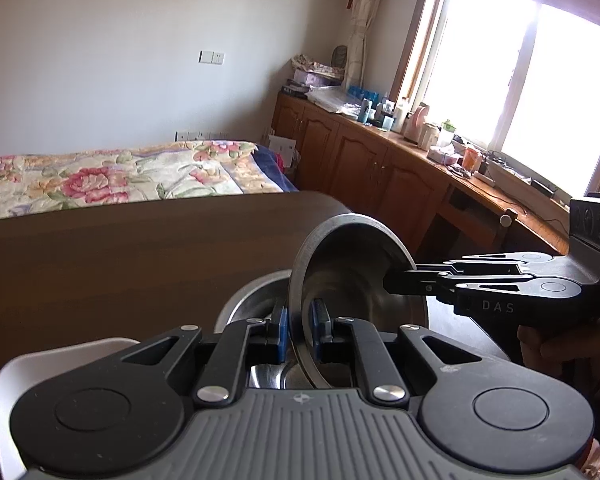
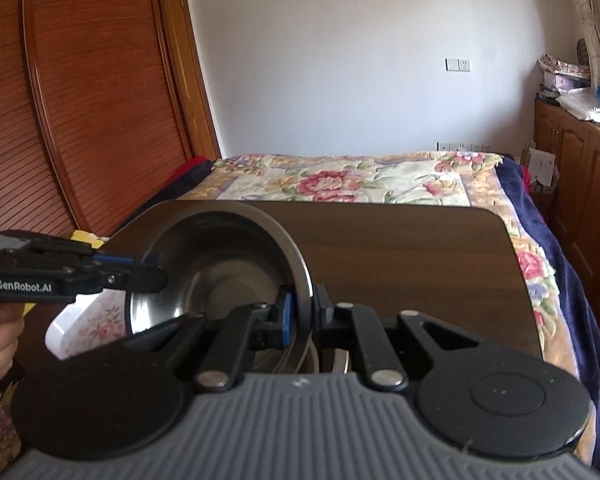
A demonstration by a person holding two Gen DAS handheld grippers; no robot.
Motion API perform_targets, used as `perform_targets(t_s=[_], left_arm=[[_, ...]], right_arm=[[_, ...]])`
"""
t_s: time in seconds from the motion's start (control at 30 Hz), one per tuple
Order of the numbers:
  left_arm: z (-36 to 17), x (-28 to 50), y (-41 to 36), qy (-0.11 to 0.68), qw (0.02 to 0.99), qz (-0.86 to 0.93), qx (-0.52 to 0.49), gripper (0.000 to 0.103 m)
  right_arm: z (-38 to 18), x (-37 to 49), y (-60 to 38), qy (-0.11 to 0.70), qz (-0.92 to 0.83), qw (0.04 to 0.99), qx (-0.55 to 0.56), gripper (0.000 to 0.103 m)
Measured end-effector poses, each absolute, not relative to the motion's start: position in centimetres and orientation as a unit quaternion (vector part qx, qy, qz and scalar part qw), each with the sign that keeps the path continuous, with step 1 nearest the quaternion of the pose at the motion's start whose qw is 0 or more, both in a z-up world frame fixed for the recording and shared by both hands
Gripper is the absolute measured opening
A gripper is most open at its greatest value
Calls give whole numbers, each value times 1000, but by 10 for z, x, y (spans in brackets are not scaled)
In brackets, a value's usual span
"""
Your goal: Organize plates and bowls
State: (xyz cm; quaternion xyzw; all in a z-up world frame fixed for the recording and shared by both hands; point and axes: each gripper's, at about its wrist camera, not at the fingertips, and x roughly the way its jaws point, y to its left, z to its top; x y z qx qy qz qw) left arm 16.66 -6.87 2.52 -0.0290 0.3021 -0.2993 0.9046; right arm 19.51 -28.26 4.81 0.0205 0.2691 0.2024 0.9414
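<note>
While tilted, steel bowl [image 1: 352, 280] | L hand-held gripper [image 1: 299, 326] + R hand-held gripper [image 2: 303, 312] clamp opp. rims

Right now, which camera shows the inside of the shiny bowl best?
The right wrist view: the steel bowl tips its open side toward that camera, showing its bottom. In the left wrist view the steel bowl turns more edge-on, and the right hand-held gripper covers part.

two steel bowls [image 1: 356, 280], one white tray [image 1: 8, 384], two tongs [image 1: 298, 328]
</note>
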Motion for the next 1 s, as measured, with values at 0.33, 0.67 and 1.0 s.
perform_targets(t_s=[0.33, 0.67, 1.0], left_arm=[[7, 169, -69, 314, 904, -289, -26, 39], [1, 171, -70, 317, 906, -278, -22, 39], [-3, 171, -76, 317, 910, -269, -13, 40]], right_arm=[[34, 197, -284, 286, 201, 936, 33, 13], [26, 197, -281, 290, 201, 935, 27, 13], [20, 201, -280, 298, 204, 932, 36, 15]])
